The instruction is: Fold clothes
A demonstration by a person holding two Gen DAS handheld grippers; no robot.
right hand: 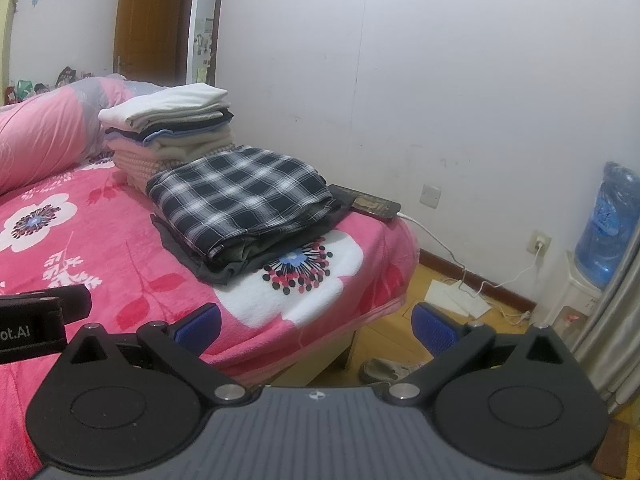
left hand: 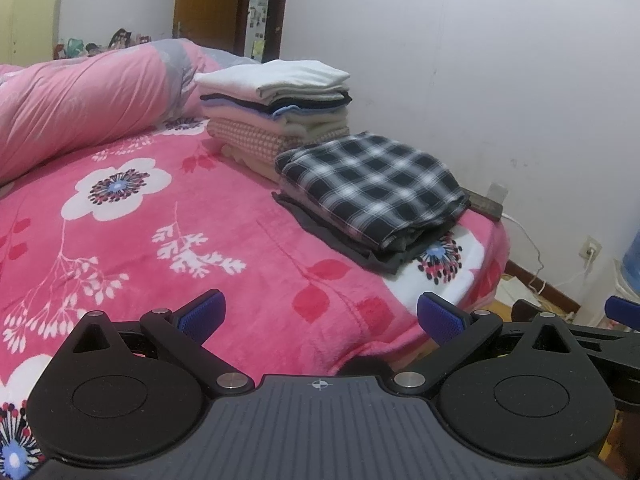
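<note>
A folded black-and-white plaid garment (left hand: 376, 184) lies on top of dark folded clothes near the bed's right corner; it also shows in the right wrist view (right hand: 244, 196). Behind it stands a taller stack of folded clothes (left hand: 276, 108) topped by a white piece (right hand: 168, 104). My left gripper (left hand: 320, 316) is open and empty, low over the pink blanket, short of the piles. My right gripper (right hand: 316, 330) is open and empty at the bed's front edge, partly over the floor. Part of the right gripper shows at the right of the left wrist view (left hand: 616, 312).
The bed carries a pink floral blanket (left hand: 168, 240) and a rolled pink quilt (left hand: 80, 100) at the back left. A phone (right hand: 376, 204) with a white cable lies by the wall. A water dispenser bottle (right hand: 608, 220), a shoe (right hand: 384, 368) and papers are on the wooden floor.
</note>
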